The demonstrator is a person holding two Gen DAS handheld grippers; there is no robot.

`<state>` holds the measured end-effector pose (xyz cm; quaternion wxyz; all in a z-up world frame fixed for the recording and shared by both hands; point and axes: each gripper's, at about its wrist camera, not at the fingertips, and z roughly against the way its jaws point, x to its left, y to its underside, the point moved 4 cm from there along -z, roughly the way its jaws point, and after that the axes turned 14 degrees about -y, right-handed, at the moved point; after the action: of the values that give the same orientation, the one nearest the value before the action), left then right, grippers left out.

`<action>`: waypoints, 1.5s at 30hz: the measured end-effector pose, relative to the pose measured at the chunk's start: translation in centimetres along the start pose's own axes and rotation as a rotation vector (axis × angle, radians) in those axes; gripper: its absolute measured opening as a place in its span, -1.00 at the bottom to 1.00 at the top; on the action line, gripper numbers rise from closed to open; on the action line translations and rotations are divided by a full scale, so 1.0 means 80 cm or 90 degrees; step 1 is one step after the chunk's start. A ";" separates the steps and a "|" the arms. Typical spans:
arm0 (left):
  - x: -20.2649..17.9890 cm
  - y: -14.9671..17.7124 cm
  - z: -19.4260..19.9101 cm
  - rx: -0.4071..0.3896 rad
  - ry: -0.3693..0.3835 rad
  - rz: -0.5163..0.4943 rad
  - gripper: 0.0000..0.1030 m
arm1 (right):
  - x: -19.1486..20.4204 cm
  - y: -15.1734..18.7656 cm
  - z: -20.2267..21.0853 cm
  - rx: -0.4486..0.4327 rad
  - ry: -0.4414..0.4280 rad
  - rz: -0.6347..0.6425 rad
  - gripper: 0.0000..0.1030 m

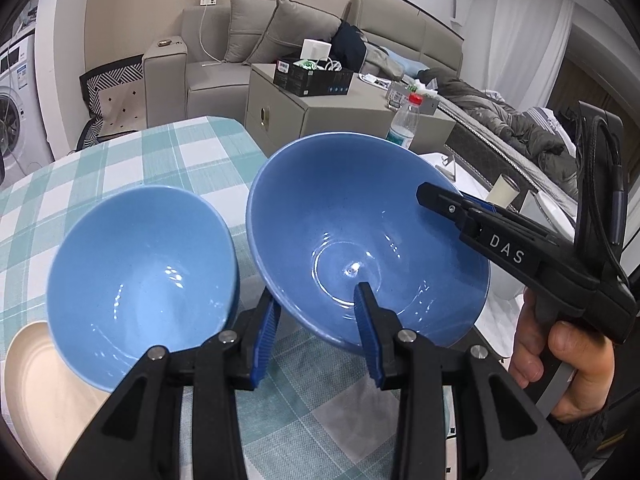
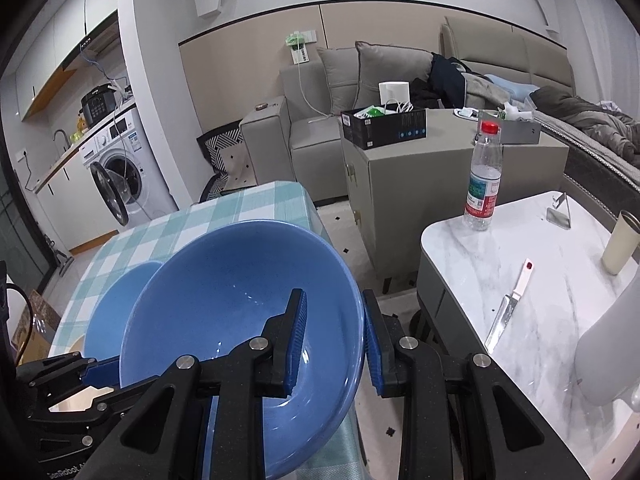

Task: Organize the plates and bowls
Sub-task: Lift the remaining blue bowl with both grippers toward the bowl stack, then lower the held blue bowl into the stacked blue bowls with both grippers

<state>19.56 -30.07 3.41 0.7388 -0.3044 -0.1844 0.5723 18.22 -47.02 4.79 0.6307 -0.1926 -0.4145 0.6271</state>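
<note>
While tilted, bowl (image 2: 240, 300) between hand-held gripper (image 2: 334, 344) pads.

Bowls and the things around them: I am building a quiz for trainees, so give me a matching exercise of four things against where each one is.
Things:
1. larger blue bowl
2. smaller blue bowl
3. water bottle
4. knife

Places:
A. standing upright on the marble table
B. lying flat on the marble table
C. rim clamped by both grippers, tilted
D. over the cream plate, on the checked cloth

Pairs: 1-C, 2-D, 3-A, 4-B
</note>
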 end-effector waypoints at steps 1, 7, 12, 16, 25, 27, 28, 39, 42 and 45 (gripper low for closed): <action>0.002 -0.002 0.002 -0.002 0.000 0.002 -0.29 | 0.004 -0.002 0.002 -0.008 -0.001 0.002 -0.46; 0.013 -0.008 0.012 -0.017 -0.004 0.012 -0.29 | 0.018 -0.009 0.007 -0.031 -0.014 0.007 -0.47; 0.021 -0.014 0.021 -0.032 -0.018 0.013 -0.29 | 0.031 -0.015 0.011 -0.048 -0.025 0.010 -0.47; 0.030 -0.021 0.026 -0.042 -0.025 0.019 -0.29 | 0.045 -0.017 0.013 -0.056 -0.025 0.020 -0.47; 0.054 -0.030 0.031 -0.052 -0.041 0.033 -0.29 | 0.068 -0.020 0.015 -0.063 -0.049 0.036 -0.47; 0.059 -0.031 0.034 -0.055 -0.039 0.039 -0.29 | 0.073 -0.021 0.017 -0.065 -0.056 0.041 -0.47; 0.061 -0.032 0.035 -0.057 -0.039 0.040 -0.29 | 0.075 -0.022 0.017 -0.066 -0.058 0.043 -0.47; 0.084 -0.039 0.053 -0.079 -0.054 0.055 -0.29 | 0.099 -0.025 0.021 -0.085 -0.098 0.055 -0.47; 0.094 -0.040 0.056 -0.082 -0.058 0.063 -0.29 | 0.108 -0.025 0.019 -0.086 -0.113 0.054 -0.47; 0.104 -0.040 0.056 -0.081 -0.063 0.071 -0.29 | 0.117 -0.023 0.015 -0.088 -0.122 0.055 -0.47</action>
<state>21.39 -21.57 8.25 0.6749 -0.3320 -0.2396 0.6139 17.26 -38.69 9.55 0.5458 -0.1923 -0.5066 0.6391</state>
